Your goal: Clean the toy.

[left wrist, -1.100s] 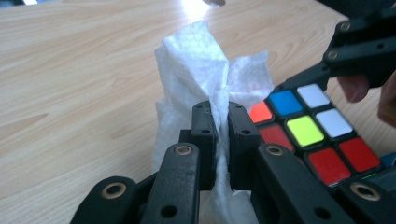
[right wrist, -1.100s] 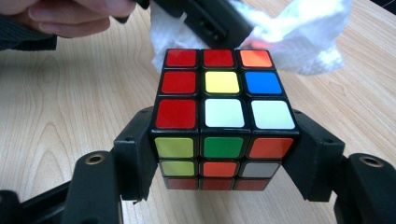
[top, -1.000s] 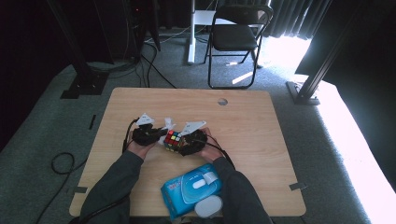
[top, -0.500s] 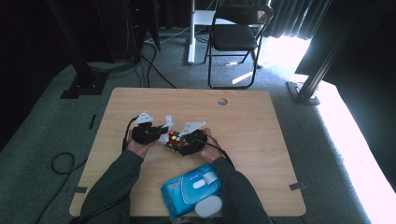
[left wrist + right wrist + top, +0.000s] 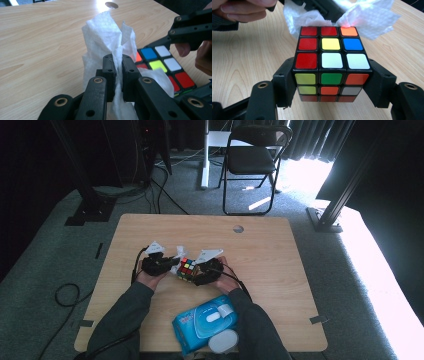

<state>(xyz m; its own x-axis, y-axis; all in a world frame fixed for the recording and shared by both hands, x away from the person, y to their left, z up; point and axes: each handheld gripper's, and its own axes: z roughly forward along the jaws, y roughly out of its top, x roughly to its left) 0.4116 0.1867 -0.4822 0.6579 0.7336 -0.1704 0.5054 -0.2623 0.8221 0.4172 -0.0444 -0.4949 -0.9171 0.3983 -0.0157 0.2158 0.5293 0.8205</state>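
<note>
Wooden table (image 5: 280, 250) bearing wipes pack (image 5: 205, 322).

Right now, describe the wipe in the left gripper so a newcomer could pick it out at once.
On the wooden table, look just in front of the person's hands, left of the puzzle cube clamped in the right gripper. The left gripper is shut on a crumpled white wipe, which touches the cube's far edge. It is loose and single, unlike the blue wipes pack nearer the person.

Both grippers meet mid-table: left gripper (image 5: 167, 264) with its wipe (image 5: 110, 37) against the puzzle cube (image 5: 187, 269), which fills the right gripper (image 5: 196, 272). No gap between them. Near side blocked by forearms and the wipes pack (image 5: 205, 322). Far, left and right table (image 5: 280, 250) lies open, cable hole (image 5: 238, 228) aside.
</note>
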